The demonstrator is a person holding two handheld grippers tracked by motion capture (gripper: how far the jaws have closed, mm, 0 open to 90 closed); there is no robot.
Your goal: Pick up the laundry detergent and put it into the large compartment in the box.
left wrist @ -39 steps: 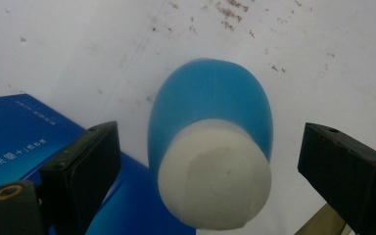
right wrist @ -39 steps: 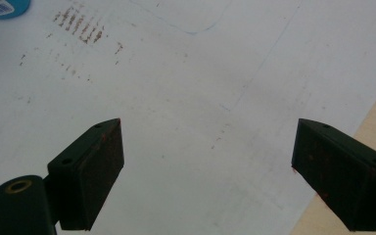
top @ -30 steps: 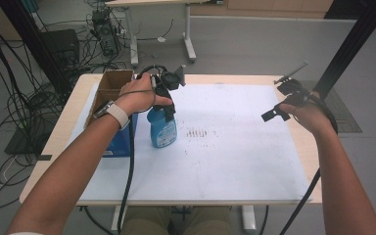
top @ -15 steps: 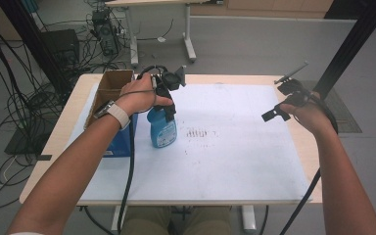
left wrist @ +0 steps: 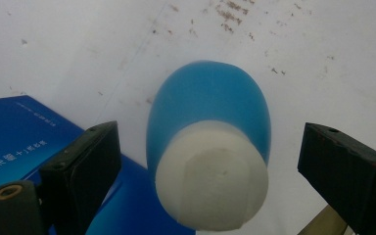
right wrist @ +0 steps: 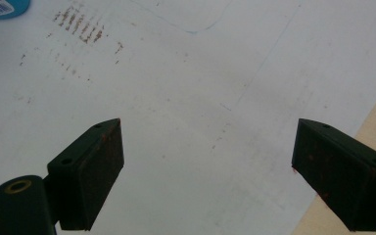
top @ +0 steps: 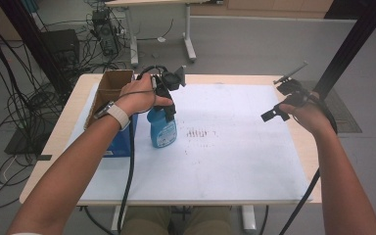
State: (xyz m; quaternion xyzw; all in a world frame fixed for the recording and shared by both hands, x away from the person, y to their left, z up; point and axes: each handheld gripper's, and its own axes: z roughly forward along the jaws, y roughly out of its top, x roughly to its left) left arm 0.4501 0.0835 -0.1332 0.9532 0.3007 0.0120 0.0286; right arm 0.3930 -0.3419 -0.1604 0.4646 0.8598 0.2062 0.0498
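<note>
From the high view, your left claw point(top: 169, 105) hangs over the bottle point(top: 162, 128), which stands upright on the white sheet point(top: 235, 161) covering the tabletop point(top: 63, 142), just right of the blue box point(top: 120, 139). A cardboard box point(top: 108, 88) sits behind the blue one. Your right claw point(top: 279, 100) is held above the sheet's right side, well apart from the bottle. Brown marks point(top: 199, 133) stain the sheet just right of the bottle.

In the left gripper view, your left claw point(left wrist: 208, 161) looks straight down on the bottle point(left wrist: 210, 103). Its white cap point(left wrist: 210, 183) sits between the jaws, which stand apart with a clear gap on each side, so nothing is clamped. The blue box point(left wrist: 24, 132) lies beside the bottle at lower left.

In the right gripper view, your right claw point(right wrist: 208, 166) is spread wide over bare sheet point(right wrist: 191, 122) with nothing between the jaws. The brown marks point(right wrist: 83, 24) show at upper left, a corner of the bottle point(right wrist: 2, 7) at the top left edge, and a strip of tabletop point(right wrist: 372, 122) at the right.
</note>
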